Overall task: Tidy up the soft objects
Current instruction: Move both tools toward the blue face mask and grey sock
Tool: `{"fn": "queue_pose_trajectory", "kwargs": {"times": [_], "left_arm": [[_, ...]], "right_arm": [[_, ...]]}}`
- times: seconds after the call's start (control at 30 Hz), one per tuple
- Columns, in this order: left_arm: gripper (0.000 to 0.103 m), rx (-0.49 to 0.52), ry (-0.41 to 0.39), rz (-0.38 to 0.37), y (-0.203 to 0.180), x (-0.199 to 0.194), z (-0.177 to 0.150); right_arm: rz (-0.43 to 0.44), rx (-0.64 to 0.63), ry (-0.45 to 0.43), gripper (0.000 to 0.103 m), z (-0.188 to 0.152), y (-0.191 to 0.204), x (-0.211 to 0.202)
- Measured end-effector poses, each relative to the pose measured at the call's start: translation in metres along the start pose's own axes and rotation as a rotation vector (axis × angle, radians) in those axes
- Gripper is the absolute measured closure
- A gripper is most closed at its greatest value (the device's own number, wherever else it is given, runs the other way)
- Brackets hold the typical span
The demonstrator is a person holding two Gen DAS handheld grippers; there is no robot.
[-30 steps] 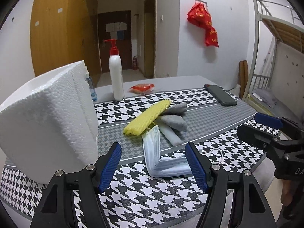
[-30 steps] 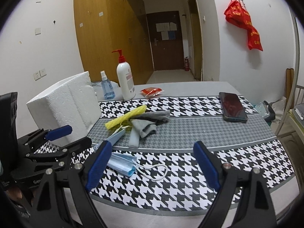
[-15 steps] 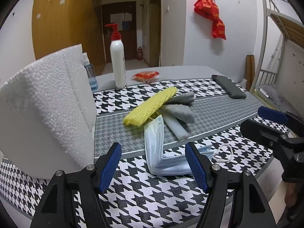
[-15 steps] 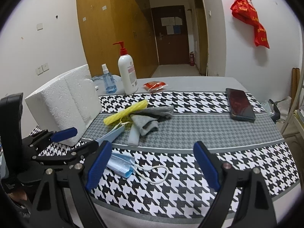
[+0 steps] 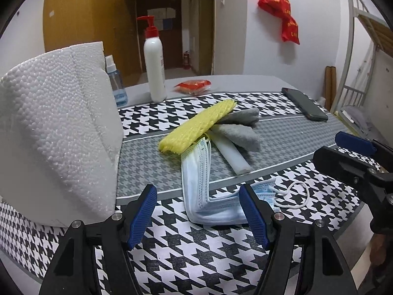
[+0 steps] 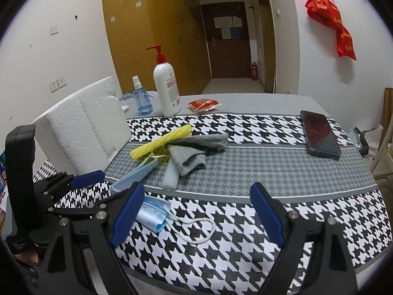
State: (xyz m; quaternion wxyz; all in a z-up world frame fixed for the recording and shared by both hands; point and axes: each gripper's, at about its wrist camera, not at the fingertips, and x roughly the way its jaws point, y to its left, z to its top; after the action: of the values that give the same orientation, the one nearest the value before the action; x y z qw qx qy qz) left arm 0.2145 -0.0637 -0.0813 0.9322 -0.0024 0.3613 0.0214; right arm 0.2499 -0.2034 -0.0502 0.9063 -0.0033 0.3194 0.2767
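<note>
1. The left hand-held gripper [image 5: 197,212] hangs with its jaws apart and nothing between them, angled down at the masks [image 5: 196,172]; it looks set to pick them up first, since they lie nearest the table [image 5: 172,258] edge.
2. The right hand-held gripper [image 6: 196,217] is also spread wide and empty, above the patterned cloth just right of the masks' loose ear loop [image 6: 196,231].
3. The masks are thin pleated blue sheets, stacked and bent into an L; limp, they would likely sag when lifted.
4. Beyond them lies the rest of the soft pile: a yellow foam net [image 5: 196,126], ribbed and tubular, lies over a fuzzy grey cloth [image 5: 239,132] and a smooth white foam strip [image 5: 231,152].
5. A pebbly white foam box [image 5: 56,132] stands to the left, probably the place for these things.
6. Farther off stand a pump bottle [image 5: 154,64] and a spray bottle [image 5: 115,83]; a phone [image 5: 304,104] lies flat to the right.
</note>
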Motion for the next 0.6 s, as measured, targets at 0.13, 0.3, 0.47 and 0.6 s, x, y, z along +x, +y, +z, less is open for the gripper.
{"fn": "queue_pose_trajectory", "kwargs": {"times": [0.13,0.3,0.47,0.6], "left_arm": [[0.032,0.031,-0.02,0.025,-0.0047,-0.0027,-0.001],[0.032,0.014,-0.009,0.007,-0.0053,-0.0039,-0.0023],[0.032,-0.022,-0.011,-0.009,-0.0021,-0.0035,0.0012],[0.032,-0.043,0.005,-0.019,-0.0002,0.0022,0.0013]], "right_arm": [[0.01,0.003,-0.006,0.013,0.0005,-0.0025,0.0011],[0.021,0.0,-0.01,0.013,0.0006,-0.0028,0.0017],[0.019,-0.007,-0.004,0.013,0.0014,-0.0035,0.0042],[0.019,-0.021,0.009,0.013,0.005,-0.003,0.0098]]}}
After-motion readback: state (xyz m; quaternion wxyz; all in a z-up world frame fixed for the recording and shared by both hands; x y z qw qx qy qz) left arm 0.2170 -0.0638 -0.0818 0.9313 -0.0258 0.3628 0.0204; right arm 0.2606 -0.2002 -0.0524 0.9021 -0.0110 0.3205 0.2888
